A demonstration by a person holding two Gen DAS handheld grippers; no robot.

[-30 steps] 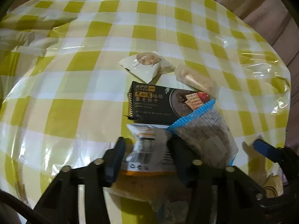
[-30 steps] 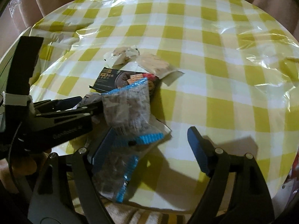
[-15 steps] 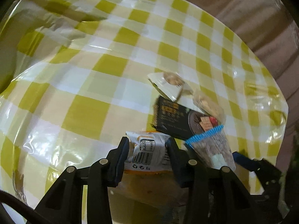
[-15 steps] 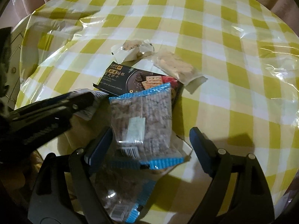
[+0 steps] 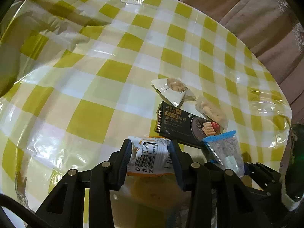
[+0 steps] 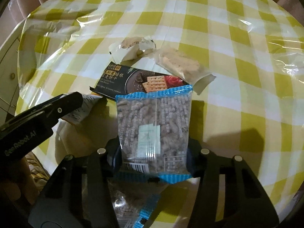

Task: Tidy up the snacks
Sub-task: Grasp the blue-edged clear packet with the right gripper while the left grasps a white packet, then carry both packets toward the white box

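Crinkling clear blue-edged snack packet (image 6: 153,133)

- Surface (image 6: 237,76): round, under a yellow-and-white checked glossy cover.
- Black cracker box (image 6: 136,79): lying flat.
- White torn wrapper (image 6: 131,50) and clear biscuit packet (image 6: 182,62): just beyond the box.

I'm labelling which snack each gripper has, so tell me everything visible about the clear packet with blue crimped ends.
The clear plastic packet with blue crimped ends shows grey-brown pieces inside, a pale label and a barcode. It stands upright between the right gripper pads, whose jaws are closing on its lower sides. Its top edge overlaps the black cracker box in view.
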